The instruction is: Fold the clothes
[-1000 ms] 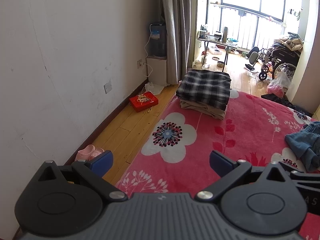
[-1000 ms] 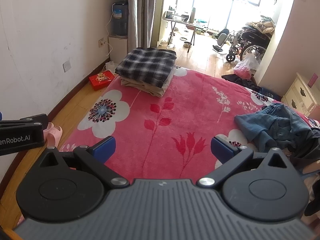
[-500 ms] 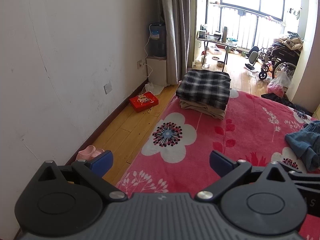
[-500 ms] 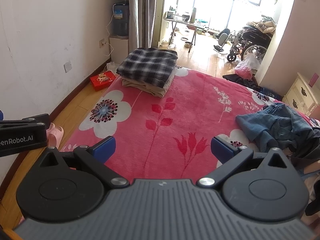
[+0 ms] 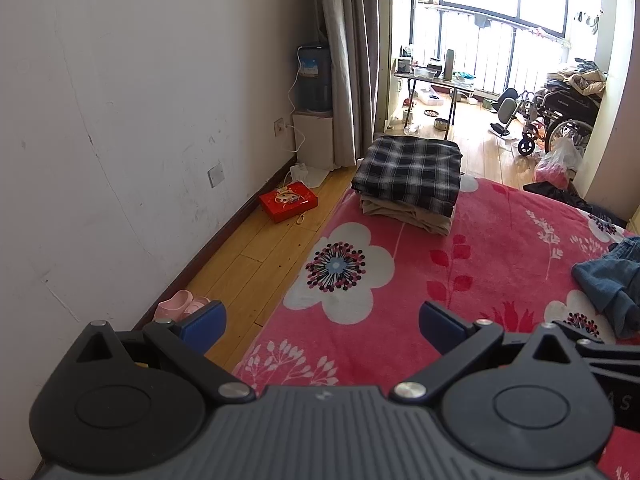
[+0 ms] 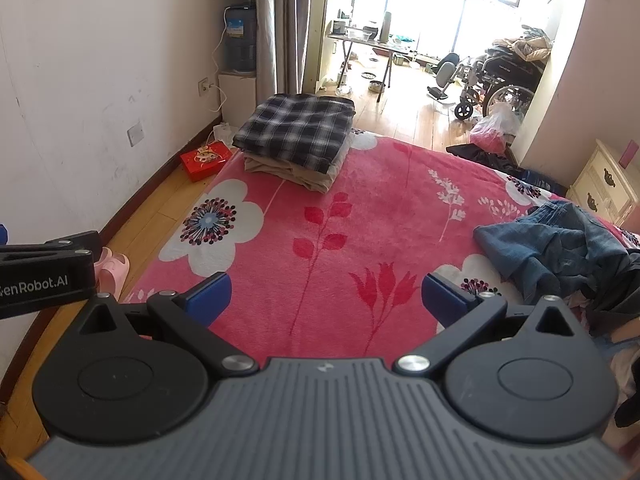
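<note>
A folded stack [image 5: 408, 178] [image 6: 298, 136], plaid cloth over beige, sits at the far left corner of the pink floral blanket [image 5: 460, 264] [image 6: 340, 232]. Crumpled blue jeans [image 6: 556, 248] [image 5: 612, 280] lie in a heap on the blanket's right side. My left gripper [image 5: 322, 320] hangs open over the blanket's near left edge, nothing between its blue pads. My right gripper [image 6: 326, 296] is open too, above the near middle of the blanket, left of the jeans. The left gripper's black body [image 6: 44, 276] shows at the right wrist view's left edge.
Wooden floor runs between the white wall and the bed, with a red box [image 5: 288, 202] and pink slippers [image 5: 180, 306] on it. A water dispenser [image 5: 314, 80], a folding table [image 5: 430, 78] and a wheelchair [image 5: 560, 116] stand beyond. A cream nightstand [image 6: 604, 184] is at right.
The right wrist view has shifted slightly, bringing the jeans and stack a little rightward. The left gripper holds still. Both stay open.
</note>
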`<state>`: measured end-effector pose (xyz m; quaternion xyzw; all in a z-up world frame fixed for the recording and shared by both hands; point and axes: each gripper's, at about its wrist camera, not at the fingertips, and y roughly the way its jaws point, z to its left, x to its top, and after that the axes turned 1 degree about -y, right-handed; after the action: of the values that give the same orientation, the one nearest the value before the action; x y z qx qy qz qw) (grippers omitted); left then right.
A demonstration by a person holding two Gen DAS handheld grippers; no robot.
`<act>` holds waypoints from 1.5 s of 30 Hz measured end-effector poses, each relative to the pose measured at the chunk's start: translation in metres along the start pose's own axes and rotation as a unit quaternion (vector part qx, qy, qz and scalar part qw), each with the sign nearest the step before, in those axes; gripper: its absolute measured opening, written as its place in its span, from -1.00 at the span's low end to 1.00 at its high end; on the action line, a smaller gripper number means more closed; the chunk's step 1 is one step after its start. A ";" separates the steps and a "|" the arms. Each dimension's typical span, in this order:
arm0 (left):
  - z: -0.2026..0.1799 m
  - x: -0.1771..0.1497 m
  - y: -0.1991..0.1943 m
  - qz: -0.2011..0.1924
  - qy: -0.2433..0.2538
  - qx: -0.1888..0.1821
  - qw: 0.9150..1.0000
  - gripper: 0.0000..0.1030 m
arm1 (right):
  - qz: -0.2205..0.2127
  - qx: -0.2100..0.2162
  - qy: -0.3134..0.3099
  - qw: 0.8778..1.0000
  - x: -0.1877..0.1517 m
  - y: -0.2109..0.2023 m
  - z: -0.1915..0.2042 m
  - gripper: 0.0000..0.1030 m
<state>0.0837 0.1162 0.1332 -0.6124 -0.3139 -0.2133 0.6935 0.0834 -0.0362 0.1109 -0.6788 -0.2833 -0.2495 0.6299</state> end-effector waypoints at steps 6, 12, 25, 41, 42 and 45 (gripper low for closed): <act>-0.002 -0.001 0.001 0.001 0.000 0.001 1.000 1.00 | 0.001 0.000 0.003 1.000 0.000 0.001 0.000 0.98; 0.000 -0.002 0.000 0.001 -0.001 0.001 1.000 1.00 | 0.001 0.000 0.003 1.000 0.000 0.001 0.000 0.97; 0.005 -0.001 -0.002 -0.001 -0.001 -0.001 1.000 1.00 | 0.000 -0.002 0.001 1.000 0.001 -0.001 0.001 0.98; 0.005 0.001 -0.002 -0.002 -0.002 0.000 1.000 1.00 | -0.003 -0.002 -0.004 1.000 0.003 0.000 0.003 0.98; 0.004 0.001 -0.002 -0.002 -0.001 0.001 1.000 1.00 | -0.003 -0.002 -0.004 1.000 0.004 0.000 0.003 0.98; 0.004 0.001 0.000 -0.001 -0.001 0.000 1.000 1.00 | -0.002 -0.002 -0.003 1.000 0.004 0.001 0.003 0.98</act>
<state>0.0833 0.1202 0.1344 -0.6122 -0.3153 -0.2128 0.6931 0.0867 -0.0330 0.1124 -0.6800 -0.2859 -0.2490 0.6276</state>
